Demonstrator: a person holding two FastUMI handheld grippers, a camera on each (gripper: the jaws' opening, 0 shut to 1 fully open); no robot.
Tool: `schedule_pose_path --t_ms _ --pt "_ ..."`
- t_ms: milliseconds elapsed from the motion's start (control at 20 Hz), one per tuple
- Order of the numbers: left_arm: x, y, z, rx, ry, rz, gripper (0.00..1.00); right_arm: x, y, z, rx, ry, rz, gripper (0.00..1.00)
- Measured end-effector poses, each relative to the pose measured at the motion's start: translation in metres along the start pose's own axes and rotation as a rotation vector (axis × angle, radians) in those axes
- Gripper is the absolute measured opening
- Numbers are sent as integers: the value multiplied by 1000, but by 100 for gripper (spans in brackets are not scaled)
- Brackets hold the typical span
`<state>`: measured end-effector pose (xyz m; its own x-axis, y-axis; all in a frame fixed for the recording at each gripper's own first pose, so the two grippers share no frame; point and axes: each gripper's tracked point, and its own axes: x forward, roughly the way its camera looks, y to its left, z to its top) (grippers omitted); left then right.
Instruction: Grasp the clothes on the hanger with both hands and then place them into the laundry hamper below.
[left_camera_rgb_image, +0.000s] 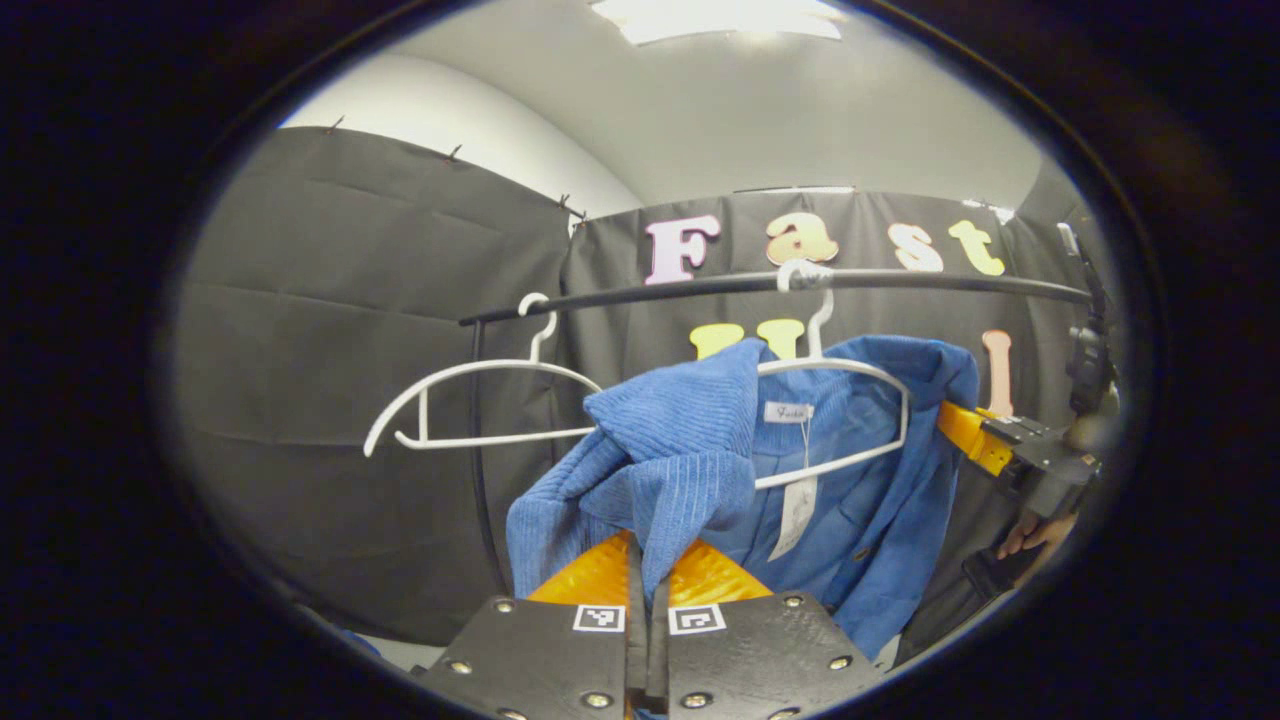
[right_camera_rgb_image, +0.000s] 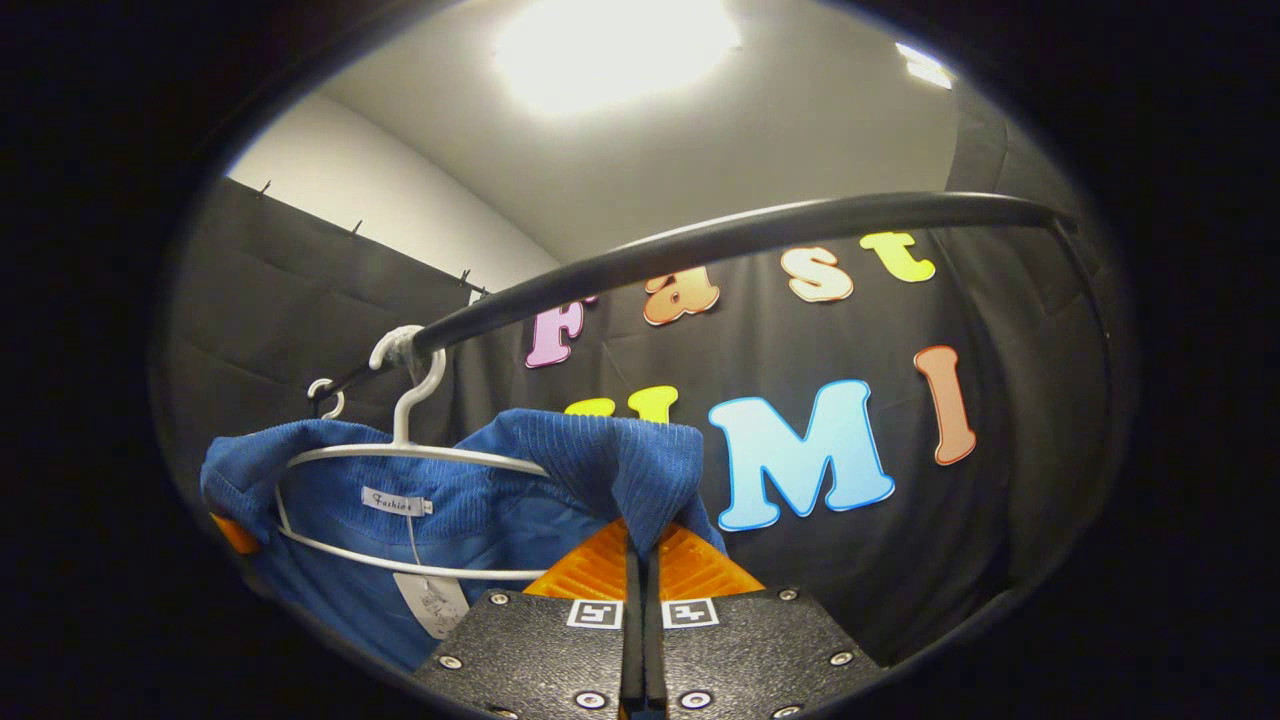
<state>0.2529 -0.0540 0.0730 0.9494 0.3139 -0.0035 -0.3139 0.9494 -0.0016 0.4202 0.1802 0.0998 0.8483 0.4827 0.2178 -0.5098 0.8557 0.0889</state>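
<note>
A blue ribbed garment (left_camera_rgb_image: 840, 470) hangs on a white hanger (left_camera_rgb_image: 860, 375) from the black rail (left_camera_rgb_image: 700, 288). My left gripper (left_camera_rgb_image: 648, 560) is shut on the garment's left shoulder, which is pulled off the hanger and bunched over the orange fingers (left_camera_rgb_image: 590, 575). In the right gripper view my right gripper (right_camera_rgb_image: 642, 548) is shut on the other shoulder of the blue garment (right_camera_rgb_image: 600, 460), beside the white hanger (right_camera_rgb_image: 400, 450) under the rail (right_camera_rgb_image: 750, 235). The right gripper (left_camera_rgb_image: 975, 435) also shows at the garment's right edge in the left gripper view, held by a hand (left_camera_rgb_image: 1040, 535).
An empty white hanger (left_camera_rgb_image: 480, 405) hangs on the rail to the left of the garment. A black upright post (left_camera_rgb_image: 478, 440) of the rack stands behind it. A white tag (left_camera_rgb_image: 797, 510) dangles inside the garment's collar.
</note>
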Motion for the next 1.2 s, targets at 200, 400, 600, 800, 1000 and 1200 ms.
schedule_pose_path --t_ms 200,400,600,800,1000,1200 --pt "-4 13 35 -26 -47 -6 5 12 -11 18 -36 -41 -17 0" --pt "0 49 65 -1 -86 39 5 21 -21 27 -79 -72 -35 0" --pt "18 88 80 17 -106 85 5 31 -31 21 -109 -69 -54 0" --pt "38 109 80 29 -108 103 1 38 -43 10 -143 -60 -75 0" --pt "62 121 81 50 -109 82 5 45 -57 -1 -175 -44 -98 0" --pt "90 122 78 78 -114 29 1 51 -69 -10 -211 -36 -126 0"
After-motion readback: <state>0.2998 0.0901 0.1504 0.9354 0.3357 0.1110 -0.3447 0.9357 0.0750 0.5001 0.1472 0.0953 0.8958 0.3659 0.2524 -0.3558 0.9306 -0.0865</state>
